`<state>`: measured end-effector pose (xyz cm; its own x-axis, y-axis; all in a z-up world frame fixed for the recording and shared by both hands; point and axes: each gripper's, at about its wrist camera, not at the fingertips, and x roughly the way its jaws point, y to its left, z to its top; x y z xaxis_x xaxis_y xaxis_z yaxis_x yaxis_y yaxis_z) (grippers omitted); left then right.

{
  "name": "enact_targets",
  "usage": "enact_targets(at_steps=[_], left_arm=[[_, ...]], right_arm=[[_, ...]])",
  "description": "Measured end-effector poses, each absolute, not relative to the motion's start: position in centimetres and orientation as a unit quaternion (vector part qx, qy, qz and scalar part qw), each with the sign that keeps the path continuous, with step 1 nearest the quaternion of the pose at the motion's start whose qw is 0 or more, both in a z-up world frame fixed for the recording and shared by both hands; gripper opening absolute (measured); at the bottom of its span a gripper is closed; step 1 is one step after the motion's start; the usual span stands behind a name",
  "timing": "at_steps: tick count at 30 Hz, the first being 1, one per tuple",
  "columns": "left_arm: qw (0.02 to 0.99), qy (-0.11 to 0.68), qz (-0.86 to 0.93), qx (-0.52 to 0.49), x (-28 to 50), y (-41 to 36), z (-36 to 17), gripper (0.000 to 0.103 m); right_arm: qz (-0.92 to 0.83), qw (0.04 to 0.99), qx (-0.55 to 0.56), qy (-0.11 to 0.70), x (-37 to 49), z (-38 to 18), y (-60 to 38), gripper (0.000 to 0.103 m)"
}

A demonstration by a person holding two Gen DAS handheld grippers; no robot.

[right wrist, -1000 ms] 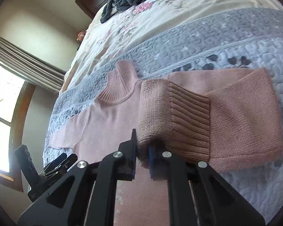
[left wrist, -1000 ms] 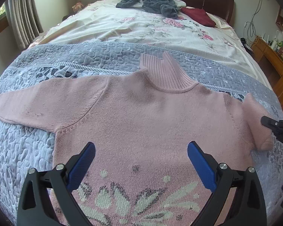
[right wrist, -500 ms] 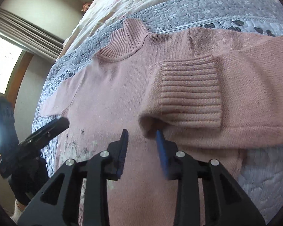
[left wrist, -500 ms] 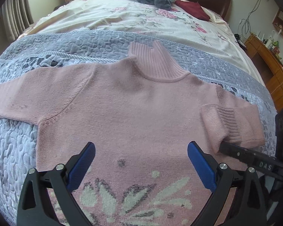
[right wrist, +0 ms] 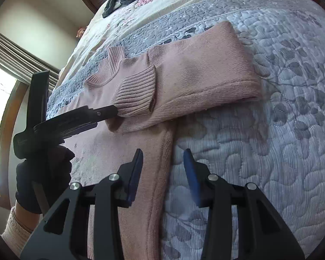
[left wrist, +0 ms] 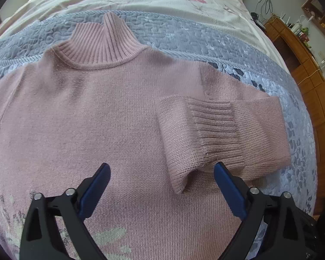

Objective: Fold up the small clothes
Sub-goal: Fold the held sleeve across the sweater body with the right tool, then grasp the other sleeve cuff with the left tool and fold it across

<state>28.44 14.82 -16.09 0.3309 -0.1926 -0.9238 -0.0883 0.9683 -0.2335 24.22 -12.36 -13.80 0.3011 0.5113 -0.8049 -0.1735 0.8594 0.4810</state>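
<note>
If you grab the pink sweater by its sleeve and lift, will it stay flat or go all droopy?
Probably droopy. The pink knitted sweater is soft: its folded sleeve bends over itself and the ribbed cuff sags. It likely won't slip, since the knit looks fuzzy. It seems fairly light, lying flat on the grey quilted bedspread.

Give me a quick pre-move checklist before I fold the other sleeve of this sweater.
1. Right sleeve folded onto the sweater body: ok, cuff lies on the chest.
2. Right gripper free: ok, open, holding nothing, over the sweater's side edge.
3. Left gripper free: ok, open, above the chest, one finger by the cuff.
4. Collar flat: ok.
5. Left sleeve laid out straight: cannot tell, mostly out of view.
6. Hem flat: cannot tell, hidden behind the grippers.
</note>
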Motion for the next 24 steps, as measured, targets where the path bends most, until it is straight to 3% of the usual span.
enact_targets(at_steps=[2, 3, 5, 7, 15, 24], left_arm=[[0.799, 0.586, -0.039, -0.131, 28.8, 14.5, -16.9, 0.063], [0.797, 0.586, -0.043, -0.14, 28.8, 14.5, -17.1, 0.058], [0.797, 0.578, -0.063, -0.162, 28.8, 14.6, -17.1, 0.028], [0.801, 0.572, -0.063, -0.166, 28.7, 14.8, -16.5, 0.018], [0.842, 0.516, -0.035, -0.154, 27.2, 21.1, -12.5, 0.015], [0.845, 0.509, 0.029, -0.159, 26.3, 30.2, -12.4, 0.015]], right_arm=[[0.214, 0.792, 0.157, 0.549, 24.2, -13.9, -12.9, 0.04], [0.212, 0.793, 0.16, 0.549, 24.2, -13.9, -13.1, 0.04], [0.209, 0.795, 0.163, 0.546, 24.2, -13.8, -13.5, 0.04], [0.205, 0.796, 0.166, 0.545, 24.3, -13.7, -13.6, 0.04], [0.192, 0.802, 0.174, 0.538, 25.3, -12.5, -14.3, 0.04], [0.175, 0.773, 0.216, 0.571, 30.8, -14.4, -12.4, 0.045]])
